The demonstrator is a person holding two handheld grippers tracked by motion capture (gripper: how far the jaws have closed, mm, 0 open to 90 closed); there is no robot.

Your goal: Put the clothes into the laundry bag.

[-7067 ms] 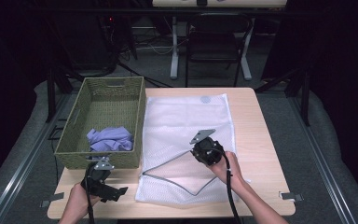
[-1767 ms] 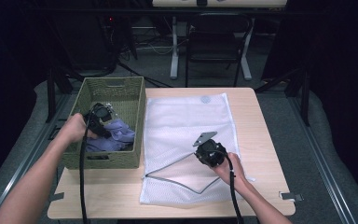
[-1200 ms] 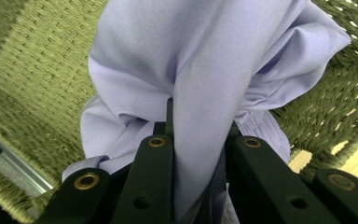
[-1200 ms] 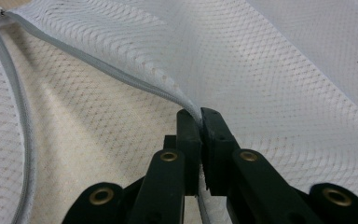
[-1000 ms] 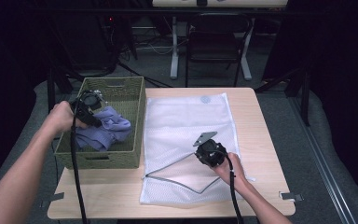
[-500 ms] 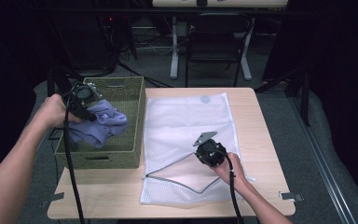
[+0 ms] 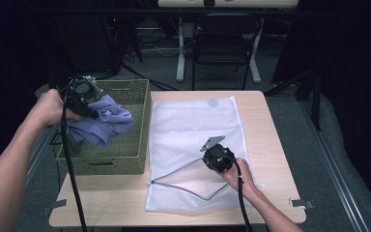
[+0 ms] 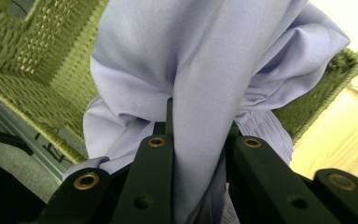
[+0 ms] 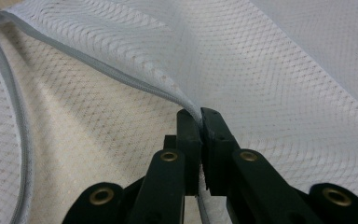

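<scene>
aloft, lavender garment [image 7: 104,121] above basket [image 7: 140,121]

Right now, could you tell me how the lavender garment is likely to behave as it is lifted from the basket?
Probably floppy: the lavender garment droops in folds from the left gripper above the green basket. Likely light, since one pinch carries it. Its hanging ends might snag the woven rim.
</scene>
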